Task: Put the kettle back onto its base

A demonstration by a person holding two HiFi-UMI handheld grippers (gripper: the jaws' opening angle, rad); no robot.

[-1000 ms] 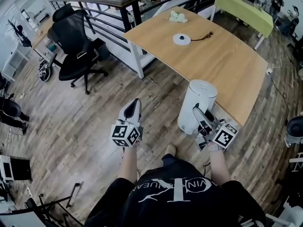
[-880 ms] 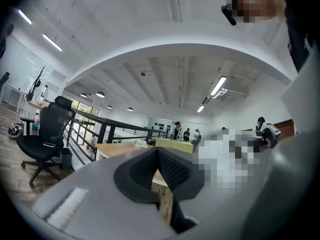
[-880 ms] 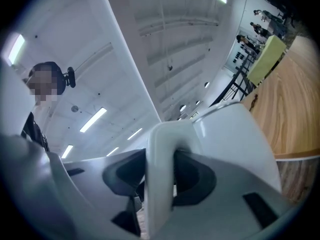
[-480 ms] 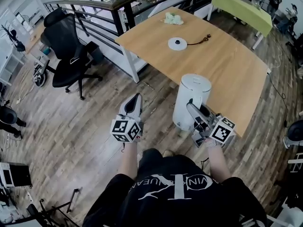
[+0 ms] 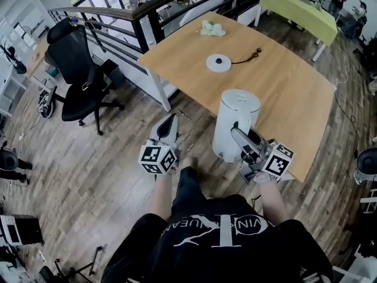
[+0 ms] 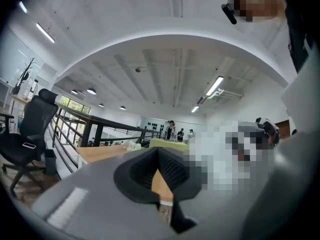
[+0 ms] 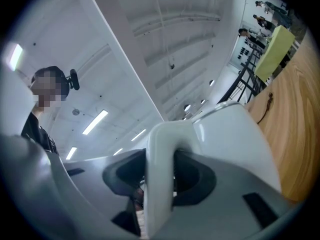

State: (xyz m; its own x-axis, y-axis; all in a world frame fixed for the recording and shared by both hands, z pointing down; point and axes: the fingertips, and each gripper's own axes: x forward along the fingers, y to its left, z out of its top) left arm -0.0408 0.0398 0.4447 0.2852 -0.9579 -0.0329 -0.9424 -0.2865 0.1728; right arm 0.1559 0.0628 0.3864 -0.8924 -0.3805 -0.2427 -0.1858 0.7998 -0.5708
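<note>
The white kettle (image 5: 234,122) hangs upright in the air at the near edge of the wooden table (image 5: 294,99), over the floor. My right gripper (image 5: 240,139) is shut on the kettle's handle (image 7: 159,169), which fills the gap between its jaws in the right gripper view. The round white base (image 5: 218,62) lies on the table's far part, its dark cord (image 5: 246,56) trailing right. My left gripper (image 5: 169,124) floats to the kettle's left above the floor, jaws together and holding nothing; in the left gripper view its fingers (image 6: 172,171) meet at the tips.
A black office chair (image 5: 75,69) stands at the left by a dark railing (image 5: 147,17). A pale green cloth bundle (image 5: 212,28) lies at the table's far end. Behind it stands a table with a green cover (image 5: 297,7). The floor is wood planks.
The person has stepped toward the table: both grippers and the held kettle are nearer its edge, and the base appears closer. The right gripper's hold on the handle is unchanged.
</note>
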